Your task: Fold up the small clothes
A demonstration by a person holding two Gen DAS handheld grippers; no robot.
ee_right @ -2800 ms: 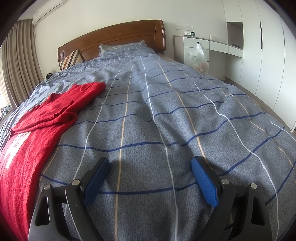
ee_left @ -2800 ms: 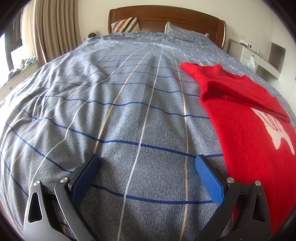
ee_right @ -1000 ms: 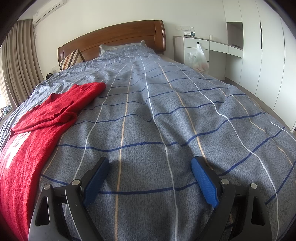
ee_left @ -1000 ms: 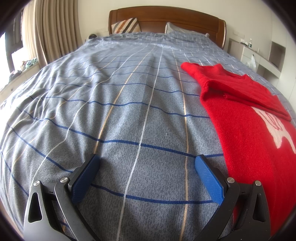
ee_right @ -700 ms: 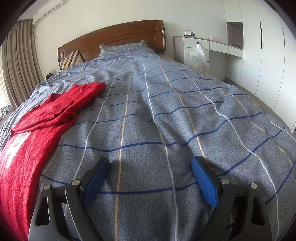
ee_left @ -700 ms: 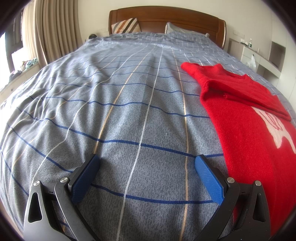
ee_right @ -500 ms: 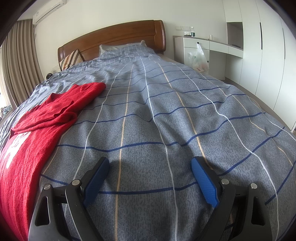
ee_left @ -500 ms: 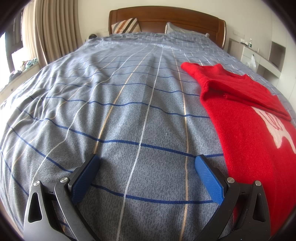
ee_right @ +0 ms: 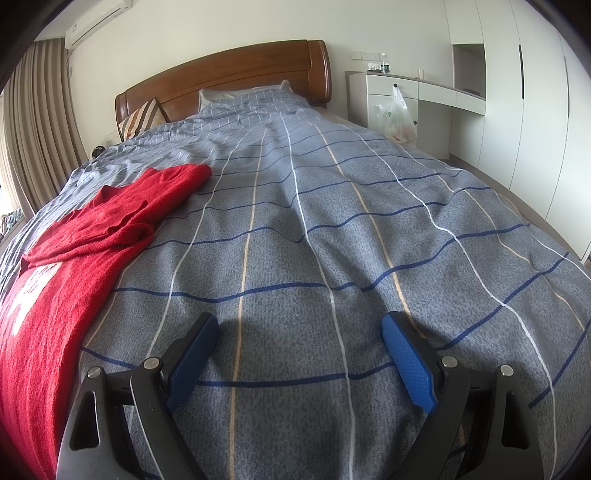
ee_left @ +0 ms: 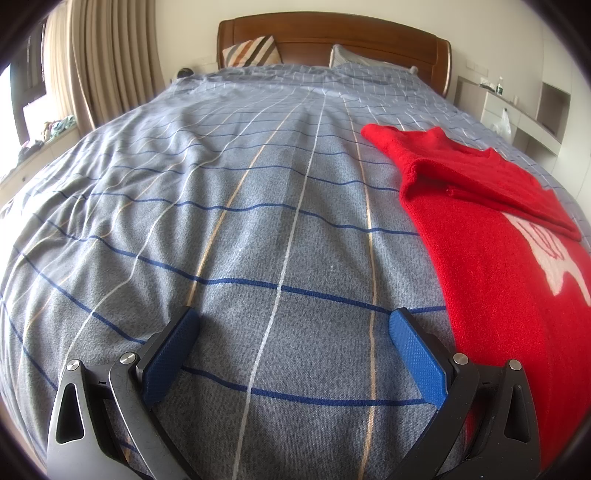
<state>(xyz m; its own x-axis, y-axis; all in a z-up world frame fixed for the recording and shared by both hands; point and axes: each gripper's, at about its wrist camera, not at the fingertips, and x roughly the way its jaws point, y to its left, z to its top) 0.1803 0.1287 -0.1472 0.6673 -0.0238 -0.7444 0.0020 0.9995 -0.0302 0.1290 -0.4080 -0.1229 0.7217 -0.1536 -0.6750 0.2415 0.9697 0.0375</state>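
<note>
A red knit sweater (ee_left: 495, 251) with a white print lies flat on the bed, its sleeves folded across the chest. It lies at the right of the left wrist view and at the left of the right wrist view (ee_right: 62, 280). My left gripper (ee_left: 293, 321) is open and empty, low over the bedspread just left of the sweater's hem side. My right gripper (ee_right: 299, 325) is open and empty, low over the bedspread to the right of the sweater. Neither touches the sweater.
A grey-blue checked bedspread (ee_left: 221, 206) covers the bed. Pillows and a wooden headboard (ee_left: 332, 33) are at the far end. Curtains (ee_left: 110, 59) hang on the left. A white desk with a plastic bag (ee_right: 397, 118) and wardrobes stand on the right.
</note>
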